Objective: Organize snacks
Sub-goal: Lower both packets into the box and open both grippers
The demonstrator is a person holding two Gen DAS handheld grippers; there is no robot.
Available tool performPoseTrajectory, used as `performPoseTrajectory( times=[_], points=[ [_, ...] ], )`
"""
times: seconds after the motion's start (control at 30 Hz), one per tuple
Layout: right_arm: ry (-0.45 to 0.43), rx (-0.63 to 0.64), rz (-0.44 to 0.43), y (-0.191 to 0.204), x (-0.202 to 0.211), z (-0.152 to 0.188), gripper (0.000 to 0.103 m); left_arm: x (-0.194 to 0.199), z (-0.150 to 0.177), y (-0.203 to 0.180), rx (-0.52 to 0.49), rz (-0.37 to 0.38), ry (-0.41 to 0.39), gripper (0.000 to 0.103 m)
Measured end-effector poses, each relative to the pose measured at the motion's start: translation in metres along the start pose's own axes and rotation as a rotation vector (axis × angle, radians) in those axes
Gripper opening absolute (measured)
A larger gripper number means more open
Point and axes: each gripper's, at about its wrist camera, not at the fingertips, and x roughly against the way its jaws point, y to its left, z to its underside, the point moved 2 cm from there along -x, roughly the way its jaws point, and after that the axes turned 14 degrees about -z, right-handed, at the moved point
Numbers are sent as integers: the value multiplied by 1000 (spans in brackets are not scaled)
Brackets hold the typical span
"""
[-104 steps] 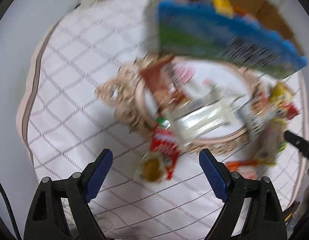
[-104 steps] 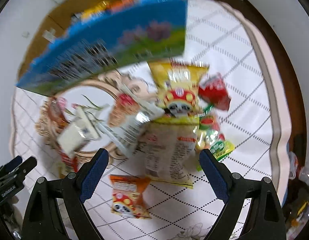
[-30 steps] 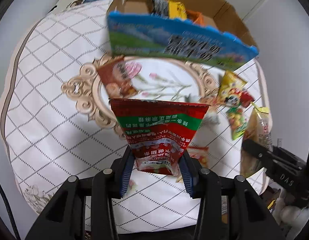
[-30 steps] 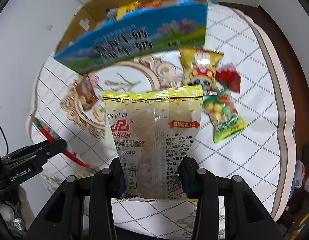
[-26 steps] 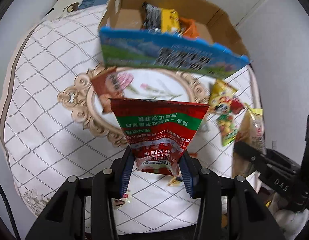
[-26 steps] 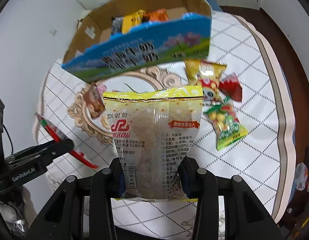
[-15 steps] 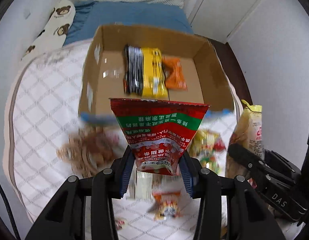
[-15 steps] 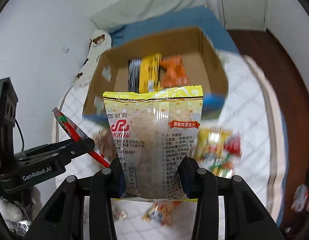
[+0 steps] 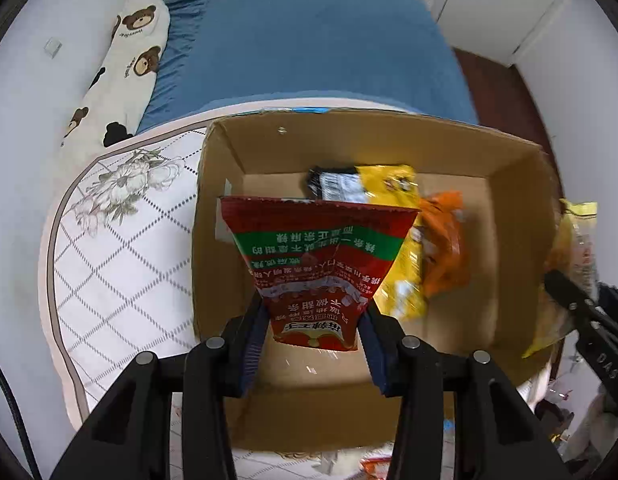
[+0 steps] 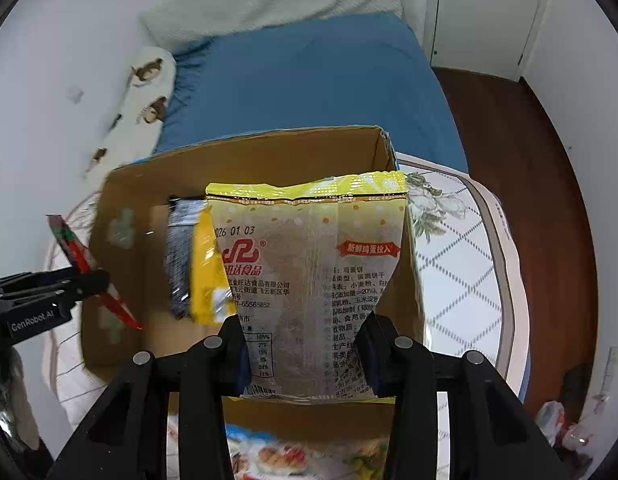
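Note:
My left gripper (image 9: 314, 338) is shut on a red and green snack bag (image 9: 317, 264), held above the open cardboard box (image 9: 513, 240). My right gripper (image 10: 305, 356) is shut on a yellow and clear biscuit bag (image 10: 313, 280), also over the cardboard box (image 10: 121, 264). Inside the box lie a yellow and black pack (image 9: 373, 188) and an orange pack (image 9: 445, 248). The right gripper with its yellow bag (image 9: 569, 264) shows at the right edge of the left wrist view. At the left of the right wrist view the left gripper (image 10: 49, 292) holds the red bag (image 10: 85, 268) edge-on.
The box stands on a white quilted cloth (image 9: 121, 248) with a diamond pattern. Behind it lie a blue bed sheet (image 9: 309, 44) and a bear-print pillow (image 9: 121, 68). Loose snack packs (image 10: 293, 456) show below the box's near wall. Brown floor (image 10: 529, 184) lies to the right.
Both grippers have carried their bags from above the cloth and its loose snacks to above the open box. The box's inside now fills both views.

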Motion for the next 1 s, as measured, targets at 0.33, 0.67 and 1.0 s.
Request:
performPoseTrajectory(
  times=[0.33,0.67,1.0],
  points=[
    [75,-42,39,-22,-60,-36,65,-60,-44,5,40,-12,83,62],
    [85,-46,49,-25,-76,-33,90,-61,-46,6,57,-14,34,86],
    [45,-18,40,-7,-54,-1,90,-27,-8,-1,56,-19,-61,86]
  ],
)
